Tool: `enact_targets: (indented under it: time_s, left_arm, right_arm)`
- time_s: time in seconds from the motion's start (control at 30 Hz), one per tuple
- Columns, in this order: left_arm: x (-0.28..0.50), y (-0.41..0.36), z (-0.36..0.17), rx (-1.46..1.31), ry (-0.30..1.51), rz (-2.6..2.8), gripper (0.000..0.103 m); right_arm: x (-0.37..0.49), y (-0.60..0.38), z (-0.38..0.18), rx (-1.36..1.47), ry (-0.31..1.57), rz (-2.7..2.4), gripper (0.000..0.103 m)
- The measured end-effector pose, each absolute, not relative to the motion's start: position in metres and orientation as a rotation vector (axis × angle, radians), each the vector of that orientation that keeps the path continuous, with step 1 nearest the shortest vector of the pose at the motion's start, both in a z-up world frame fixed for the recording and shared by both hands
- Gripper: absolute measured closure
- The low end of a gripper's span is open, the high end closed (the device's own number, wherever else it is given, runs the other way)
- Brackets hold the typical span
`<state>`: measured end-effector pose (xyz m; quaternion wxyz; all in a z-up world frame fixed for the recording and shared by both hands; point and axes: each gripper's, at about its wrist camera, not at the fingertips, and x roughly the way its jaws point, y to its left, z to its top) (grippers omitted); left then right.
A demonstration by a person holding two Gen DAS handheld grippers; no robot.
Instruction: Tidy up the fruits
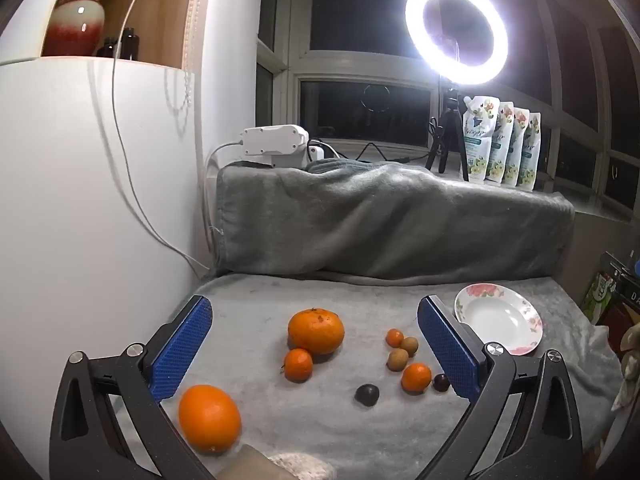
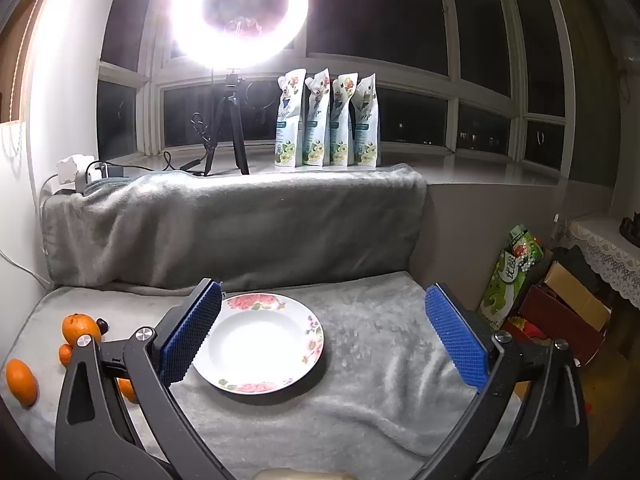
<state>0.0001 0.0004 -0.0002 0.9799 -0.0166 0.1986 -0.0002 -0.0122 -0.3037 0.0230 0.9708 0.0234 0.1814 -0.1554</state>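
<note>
Grey fleece blanket (image 1: 320,420) covers the worktop in the left wrist view, and the left gripper (image 1: 316,344) hangs above it with its blue pads spread wide and nothing held. Between the pads the fruits lie scattered on the blanket: a large mandarin (image 1: 316,330) touching a smaller one (image 1: 298,365) in front of it, a big orange (image 1: 209,417) near the left pad, a dark plum (image 1: 367,394), two brownish longans (image 1: 409,345) (image 1: 397,360) beside a tiny mandarin (image 1: 394,337), another small mandarin (image 1: 416,377) and a dark red fruit (image 1: 441,382) close to the right pad. Beyond that pad sits a flowered white plate (image 1: 516,344), with no fruit in it. A lit ring light (image 1: 456,32) and four pouches (image 1: 500,144) stand on the windowsill behind. In the right wrist view, the right gripper (image 2: 322,328) is likewise wide apart and holds nothing; the plate (image 2: 316,328) lies just inside its left pad, partly hidden by it. The orange (image 2: 21,381) and the large mandarin (image 2: 80,327) sit at the far left edge, well apart from the plate, with the other small fruits mostly hidden behind the gripper's arm
</note>
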Motion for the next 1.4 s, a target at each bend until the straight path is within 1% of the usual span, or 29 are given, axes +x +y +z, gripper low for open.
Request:
enact_targets:
  time_s: [0.2, 1.4]
  left_arm:
    - [0.0025, 0.0012, -0.0003, -0.035, 0.418, 0.002, 0.001]
    - [0.0012, 0.0016, 0.0017, -0.024, 0.396, 0.016, 0.001]
  right_arm:
    - [-0.0123, -0.3033, 0.0232, 0.051, 0.367, -0.312, 0.000]
    - [-0.0115, -0.3013, 0.0221, 0.046, 0.374, -0.304, 0.000]
